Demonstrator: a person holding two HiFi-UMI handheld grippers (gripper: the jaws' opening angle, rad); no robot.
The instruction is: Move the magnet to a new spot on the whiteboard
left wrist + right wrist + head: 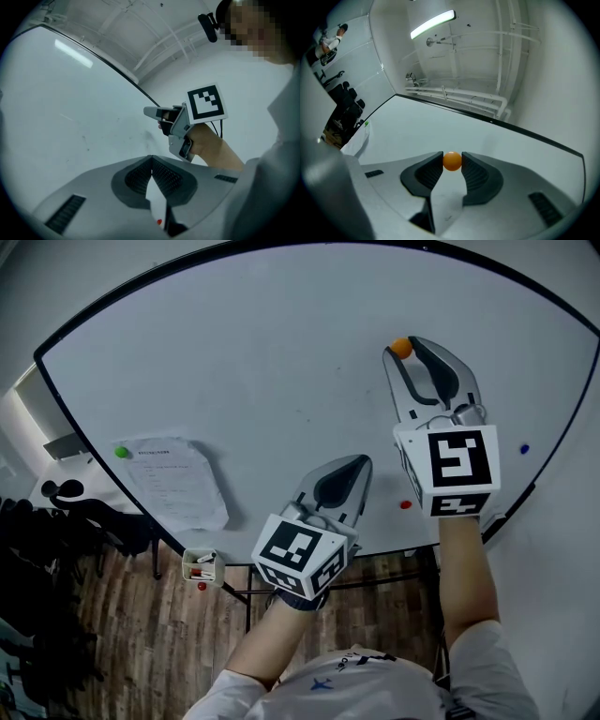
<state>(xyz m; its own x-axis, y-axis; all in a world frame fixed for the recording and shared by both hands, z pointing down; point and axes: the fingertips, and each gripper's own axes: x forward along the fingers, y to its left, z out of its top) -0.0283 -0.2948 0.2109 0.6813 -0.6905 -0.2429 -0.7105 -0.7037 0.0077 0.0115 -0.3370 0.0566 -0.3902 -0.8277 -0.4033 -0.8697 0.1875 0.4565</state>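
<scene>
A small orange ball magnet [401,348] sits against the whiteboard [262,362] near its upper right. My right gripper [403,343] is shut on it. In the right gripper view the magnet [452,161] is pinched between the two dark fingertips [436,164], with the board right behind it. My left gripper [360,461] hangs lower, near the board's bottom edge, jaws shut and empty. Its tips [151,158] meet in the left gripper view. That view also shows the right gripper [154,112] from the side, against the board.
A sheet of paper [173,482] is pinned at the lower left by a green magnet [122,452]. A red magnet [405,504] and a blue magnet [523,448] sit low on the right. A marker tray [202,568] hangs below the board's edge.
</scene>
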